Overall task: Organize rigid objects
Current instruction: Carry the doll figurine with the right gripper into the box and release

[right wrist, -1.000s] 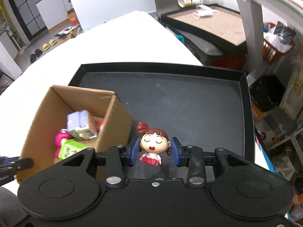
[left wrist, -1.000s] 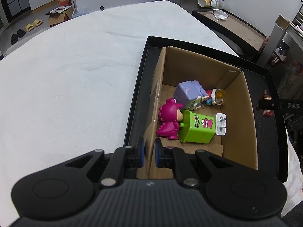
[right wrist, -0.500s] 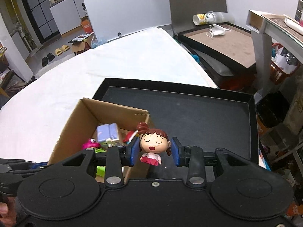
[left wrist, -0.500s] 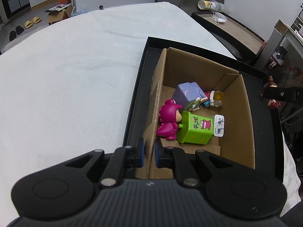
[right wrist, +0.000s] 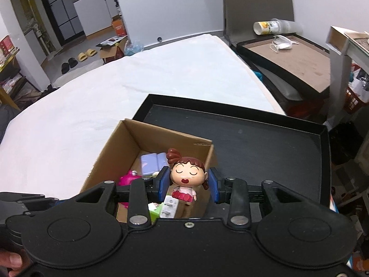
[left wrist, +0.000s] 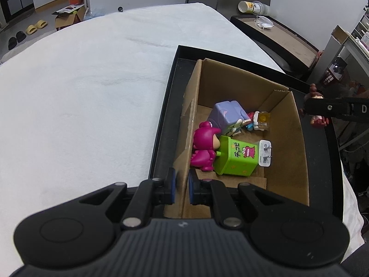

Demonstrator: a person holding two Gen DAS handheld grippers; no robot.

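Your left gripper is pinched shut on the near left wall of an open cardboard box, one blue pad on the outside of the wall and one inside.

The box sits at the left end of a shallow black tray, and the tray rests on a table covered in a white cloth.

Inside the box lie several toys:
- a magenta figure against the left wall
- a green carton-shaped toy touching the magenta figure on its right
- a white plug adapter just beside the green toy
- a lilac block toy further back
- a small figure with a yellow part beside the lilac block

Your right gripper holds a doll figurine with brown hair, closed eyes and a red skirt. The blue pads press on either side of its large head, so the jaws stand partly open around it. The doll is upright and raised in the air. From the right wrist camera it sits above the right part of the box opening. From the left wrist camera it appears at the far right, over the tray's right rim, so you cannot tell exactly how far over the box it is.
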